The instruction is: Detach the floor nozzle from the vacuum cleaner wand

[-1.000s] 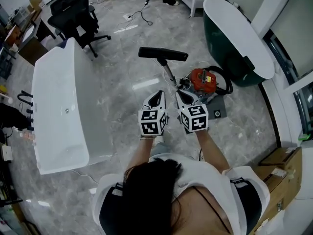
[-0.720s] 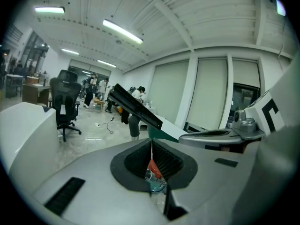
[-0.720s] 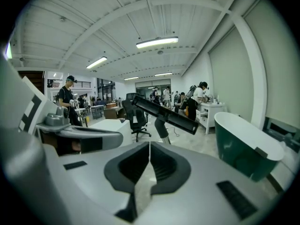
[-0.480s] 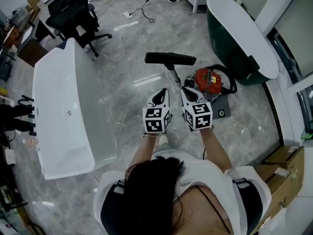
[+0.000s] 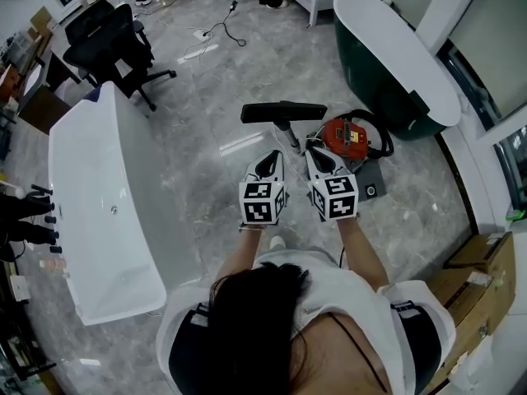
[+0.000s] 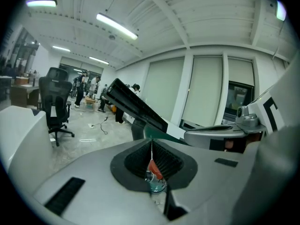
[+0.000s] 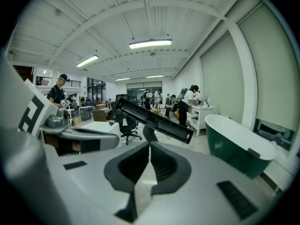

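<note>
From where I stand it looks like the approach: left gripper (image 5: 268,158) and right gripper (image 5: 318,156), jaws together on nothing, sit near the wand (image 5: 287,132), whose black floor nozzle (image 5: 284,112) lies just beyond, so next they'd open and clamp wand and nozzle

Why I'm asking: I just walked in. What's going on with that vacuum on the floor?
A person stands over a red vacuum cleaner lying between a white bathtub and a green bathtub, with a claw in each hand. The left claw and right claw are shut and empty, side by side, touching nothing. The black floor nozzle looks joined to the wand; detaching has not begun.
</note>
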Demonstrator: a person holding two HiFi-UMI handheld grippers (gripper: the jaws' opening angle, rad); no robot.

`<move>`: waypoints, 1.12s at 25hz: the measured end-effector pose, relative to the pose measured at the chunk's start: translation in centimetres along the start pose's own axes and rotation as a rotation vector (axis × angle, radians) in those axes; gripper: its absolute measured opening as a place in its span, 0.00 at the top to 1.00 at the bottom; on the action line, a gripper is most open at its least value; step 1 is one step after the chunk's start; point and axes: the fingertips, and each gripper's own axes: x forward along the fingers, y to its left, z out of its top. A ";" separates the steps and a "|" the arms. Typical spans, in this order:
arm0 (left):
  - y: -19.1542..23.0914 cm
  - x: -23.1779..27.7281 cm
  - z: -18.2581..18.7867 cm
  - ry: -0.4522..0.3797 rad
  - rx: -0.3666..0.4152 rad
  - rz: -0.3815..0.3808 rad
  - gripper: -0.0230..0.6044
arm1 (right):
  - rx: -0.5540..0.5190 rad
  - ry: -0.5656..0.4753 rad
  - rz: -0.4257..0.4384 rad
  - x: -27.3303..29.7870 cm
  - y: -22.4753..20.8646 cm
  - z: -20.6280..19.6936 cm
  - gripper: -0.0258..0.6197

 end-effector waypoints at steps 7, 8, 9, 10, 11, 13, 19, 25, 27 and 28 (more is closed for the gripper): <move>0.0 0.6 0.1 0.014 0.006 -0.020 0.95 | -0.002 -0.020 -0.028 -0.1 -0.7 0.8 0.93; 0.0 0.6 0.0 0.020 0.006 -0.023 0.95 | 0.001 -0.025 -0.040 -0.2 -0.9 1.0 0.93; 0.1 0.6 0.1 0.024 0.009 -0.024 0.95 | 0.004 -0.033 -0.053 -0.3 -1.2 1.2 0.94; 0.3 0.6 0.2 0.026 0.015 -0.024 0.95 | 0.007 -0.044 -0.064 -0.3 -1.5 1.4 0.93; 0.5 0.7 0.3 0.025 0.021 -0.021 0.95 | 0.005 -0.055 -0.069 -0.2 -1.6 1.7 0.93; 1.1 0.9 0.2 0.025 0.023 -0.012 0.95 | -0.010 -0.068 -0.070 0.0 -1.7 1.9 0.93; 1.2 1.8 -0.4 0.033 0.023 0.002 0.95 | -0.031 -0.086 -0.086 0.2 -2.9 1.7 0.93; 1.3 2.7 -0.8 0.038 0.016 0.026 0.95 | -0.132 -0.100 -0.062 1.0 -3.3 2.4 0.75; 1.2 3.1 -1.1 0.043 0.007 0.034 0.95 | -0.186 -0.093 -0.050 1.4 -3.7 2.5 0.70; 1.2 3.4 -1.2 0.046 0.004 0.037 0.95 | -0.216 -0.086 -0.041 1.8 -3.7 2.4 0.67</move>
